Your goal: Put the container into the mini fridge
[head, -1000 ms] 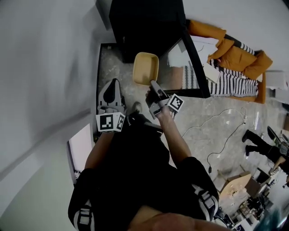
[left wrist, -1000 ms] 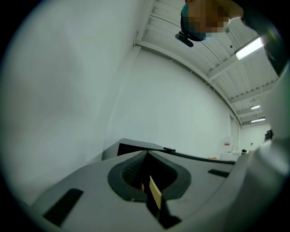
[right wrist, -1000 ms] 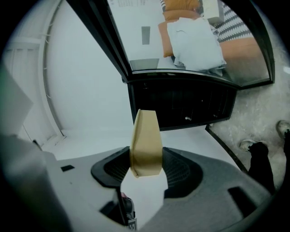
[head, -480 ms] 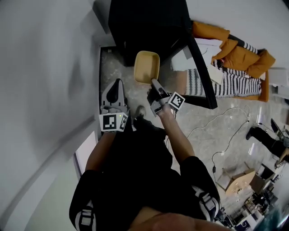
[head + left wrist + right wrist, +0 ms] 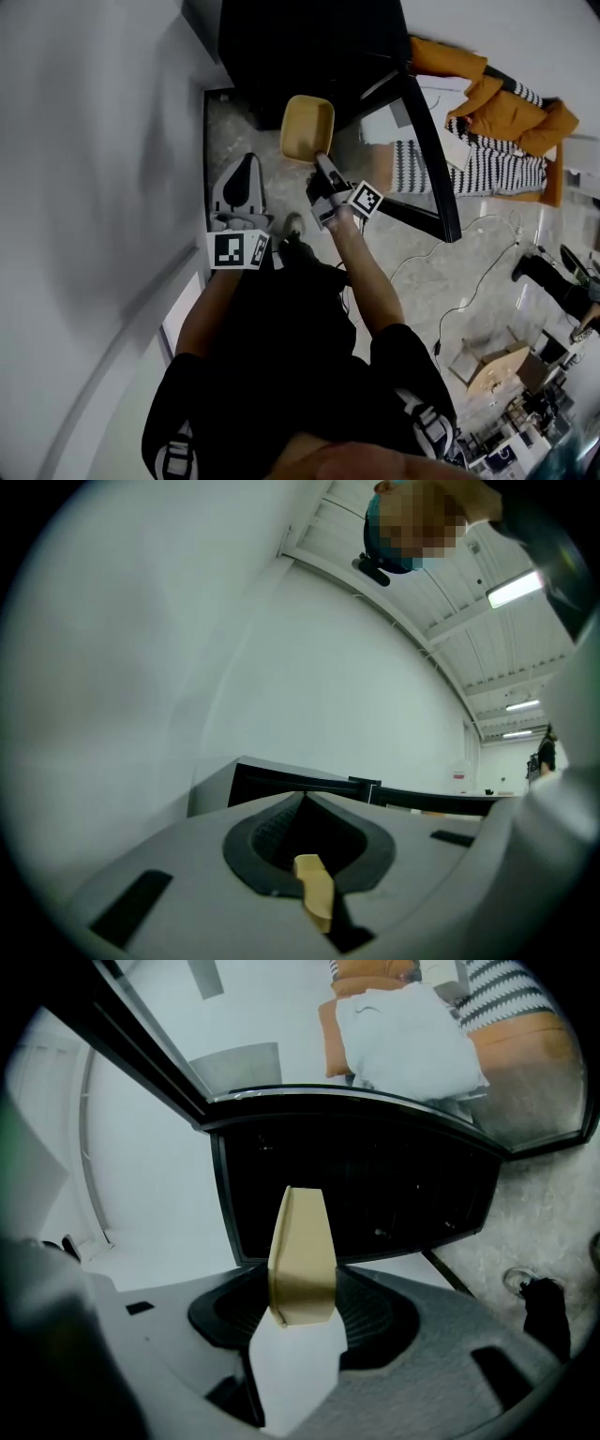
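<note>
A shallow tan container (image 5: 307, 128) hangs just in front of the black mini fridge (image 5: 300, 47), whose front stands open. My right gripper (image 5: 322, 161) is shut on the container's near rim. In the right gripper view the container (image 5: 300, 1255) shows edge-on between the jaws of the right gripper (image 5: 300, 1314), with the dark fridge interior (image 5: 375, 1194) straight behind it. My left gripper (image 5: 246, 169) is lower left of the container, apart from it, jaws together and holding nothing. In the left gripper view the left gripper (image 5: 302, 801) faces the fridge's top edge (image 5: 281, 775) and a white wall.
The fridge's glass door (image 5: 427, 141) swings out to the right. An orange and striped cloth pile (image 5: 487, 122) lies beyond it. A white wall (image 5: 94, 187) runs along the left. A cable (image 5: 459, 291) and a cardboard box (image 5: 497, 370) lie on the floor at right.
Both grippers have moved toward the fridge. The container has come closer to the open front, still gripped by the right gripper.
</note>
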The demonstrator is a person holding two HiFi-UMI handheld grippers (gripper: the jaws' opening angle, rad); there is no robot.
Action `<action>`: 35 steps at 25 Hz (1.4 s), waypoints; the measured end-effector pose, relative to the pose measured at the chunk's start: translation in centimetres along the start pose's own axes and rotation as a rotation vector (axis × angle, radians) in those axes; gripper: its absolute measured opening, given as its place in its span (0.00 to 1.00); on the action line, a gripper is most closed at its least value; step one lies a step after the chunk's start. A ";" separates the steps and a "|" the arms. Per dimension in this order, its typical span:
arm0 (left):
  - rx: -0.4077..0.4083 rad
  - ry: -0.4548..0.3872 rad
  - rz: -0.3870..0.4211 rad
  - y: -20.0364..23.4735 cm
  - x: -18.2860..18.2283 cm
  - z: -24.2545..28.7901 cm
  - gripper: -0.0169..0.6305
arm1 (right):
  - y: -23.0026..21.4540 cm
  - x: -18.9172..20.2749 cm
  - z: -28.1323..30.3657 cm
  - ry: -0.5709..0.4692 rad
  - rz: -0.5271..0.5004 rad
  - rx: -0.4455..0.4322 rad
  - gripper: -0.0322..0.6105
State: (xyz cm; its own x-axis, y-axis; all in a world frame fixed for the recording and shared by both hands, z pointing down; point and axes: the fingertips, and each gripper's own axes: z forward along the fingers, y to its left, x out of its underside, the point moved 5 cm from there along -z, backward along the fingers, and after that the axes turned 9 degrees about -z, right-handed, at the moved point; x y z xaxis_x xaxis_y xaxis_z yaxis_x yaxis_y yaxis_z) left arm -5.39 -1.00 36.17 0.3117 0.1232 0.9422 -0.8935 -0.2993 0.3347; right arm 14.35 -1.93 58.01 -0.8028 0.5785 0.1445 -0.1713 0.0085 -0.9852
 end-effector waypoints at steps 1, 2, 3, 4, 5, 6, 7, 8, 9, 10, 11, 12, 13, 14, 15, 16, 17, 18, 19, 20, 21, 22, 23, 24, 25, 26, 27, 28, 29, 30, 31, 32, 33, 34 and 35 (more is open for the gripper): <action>0.005 0.003 0.001 0.2 0.1 0.4 0.04 | -0.3 -0.2 0.4 -0.001 -0.005 0.005 0.37; 0.010 0.007 0.000 0.4 0.2 0.7 0.04 | -0.6 -0.4 0.8 -0.003 -0.010 0.008 0.37; 0.014 0.010 0.000 0.5 0.3 1.1 0.03 | -1.0 -0.6 1.1 -0.005 -0.017 0.011 0.37; 0.019 0.012 -0.001 0.7 0.5 1.4 0.04 | -1.5 -0.8 1.5 -0.007 -0.023 0.016 0.37; 0.022 0.014 -0.001 0.9 0.7 1.8 0.04 | -2.0 -1.1 1.8 -0.010 -0.027 0.022 0.37; 0.023 0.017 -0.002 1.1 1.0 2.1 0.04 | -2.5 -1.3 2.2 -0.014 -0.026 0.027 0.37; 0.024 0.019 -0.003 1.3 1.3 2.4 0.04 | -3.1 -1.4 2.5 -0.017 -0.026 0.031 0.37; 0.025 0.022 -0.004 1.5 1.6 2.7 0.04 | -3.7 -1.6 2.8 -0.018 -0.027 0.037 0.37; 0.025 0.026 -0.005 1.7 1.8 3.0 0.03 | -4.3 -1.7 3.1 -0.018 -0.029 0.045 0.37; 0.024 0.029 -0.006 1.9 2.1 3.4 0.04 | -5.0 -1.8 3.3 -0.018 -0.030 0.053 0.37; 0.023 0.031 -0.007 2.0 2.3 3.7 0.04 | -5.6 -2.0 3.6 -0.019 -0.029 0.061 0.37; 0.024 0.032 -0.008 2.2 2.5 4.0 0.04 | -6.2 -2.1 3.9 -0.022 -0.028 0.067 0.37; 0.025 0.032 -0.008 2.3 2.7 4.3 0.04 | -6.8 -2.3 4.1 -0.025 -0.028 0.071 0.37; 0.027 0.032 -0.008 2.4 2.9 4.5 0.03 | -7.3 -2.3 4.3 -0.025 -0.030 0.073 0.37; 0.029 0.033 -0.006 2.6 3.0 4.6 0.03 | -7.8 -2.3 4.5 -0.025 -0.033 0.075 0.37; 0.032 0.033 -0.004 2.7 3.1 4.7 0.04 | -8.3 -2.2 4.6 -0.025 -0.035 0.080 0.37; 0.033 0.033 -0.002 2.9 3.2 4.9 0.04 | -8.9 -2.2 4.8 -0.025 -0.036 0.087 0.37; 0.033 0.032 0.000 3.0 3.3 5.0 0.04 | -9.5 -2.2 5.0 -0.026 -0.038 0.095 0.37; 0.032 0.029 0.000 3.2 3.2 5.1 0.03 | -10.0 -2.2 5.2 -0.025 -0.042 0.103 0.37; 0.029 0.026 0.000 3.4 3.2 5.2 0.04 | -10.6 -2.2 5.4 -0.023 -0.048 0.110 0.37; 0.026 0.023 0.000 3.5 3.1 5.3 0.04 | -11.0 -2.3 5.7 -0.021 -0.053 0.116 0.37; 0.023 0.022 -0.001 3.7 3.1 5.4 0.04 | -11.4 -2.3 6.0 -0.018 -0.055 0.120 0.37; 0.020 0.022 -0.002 3.8 3.2 5.5 0.04 | -11.9 -2.3 6.3 -0.017 -0.055 0.123 0.37; 0.018 0.023 -0.003 4.0 3.3 5.6 0.03 | -12.4 -2.3 6.5 -0.016 -0.056 0.126 0.37; 0.017 0.024 -0.004 4.2 3.5 5.6 0.03 | -12.9 -2.2 6.8 -0.018 -0.056 0.131 0.37; 0.016 0.026 -0.006 4.4 3.6 5.6 0.03 | -13.5 -2.1 7.1 -0.022 -0.055 0.138 0.37; 0.015 0.027 -0.008 4.5 3.8 5.7 0.03 | -14.0 -2.2 7.4 -0.028 -0.052 0.145 0.37; 0.016 0.028 -0.011 4.6 4.0 5.7 0.03 | -14.5 -2.3 7.7 -0.037 -0.047 0.152 0.37; 0.016 0.029 -0.015 4.7 4.3 5.8 0.04 | -15.0 -2.4 7.9 -0.045 -0.042 0.157 0.37; 0.018 0.029 -0.018 4.7 4.5 5.8 0.03 | -15.5 -2.6 8.1 -0.053 -0.038 0.161 0.37; 0.021 0.031 -0.021 4.7 4.8 5.9 0.04 | -16.0 -2.7 8.3 -0.060 -0.036 0.163 0.37; 0.023 0.032 -0.023 4.8 5.1 6.0 0.04 | -16.3 -2.7 8.5 -0.066 -0.036 0.164 0.37; 0.025 0.035 -0.024 4.9 5.2 6.1 0.04 | -16.6 -2.8 8.8 -0.070 -0.034 0.163 0.37; 0.026 0.036 -0.026 5.0 5.3 6.2 0.04 | -16.8 -2.8 9.1 -0.073 -0.031 0.161 0.37; 0.025 0.037 -0.026 5.2 5.4 6.3 0.04 | -17.0 -2.8 9.4 -0.075 -0.027 0.158 0.37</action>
State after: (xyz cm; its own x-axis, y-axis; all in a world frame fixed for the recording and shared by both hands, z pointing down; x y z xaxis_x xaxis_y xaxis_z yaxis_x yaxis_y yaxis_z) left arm -6.30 -7.89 43.08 0.3223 0.1658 0.9320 -0.8766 -0.3195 0.3599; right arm 14.10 -11.34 75.20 -0.8359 0.5174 0.1831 -0.2762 -0.1084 -0.9550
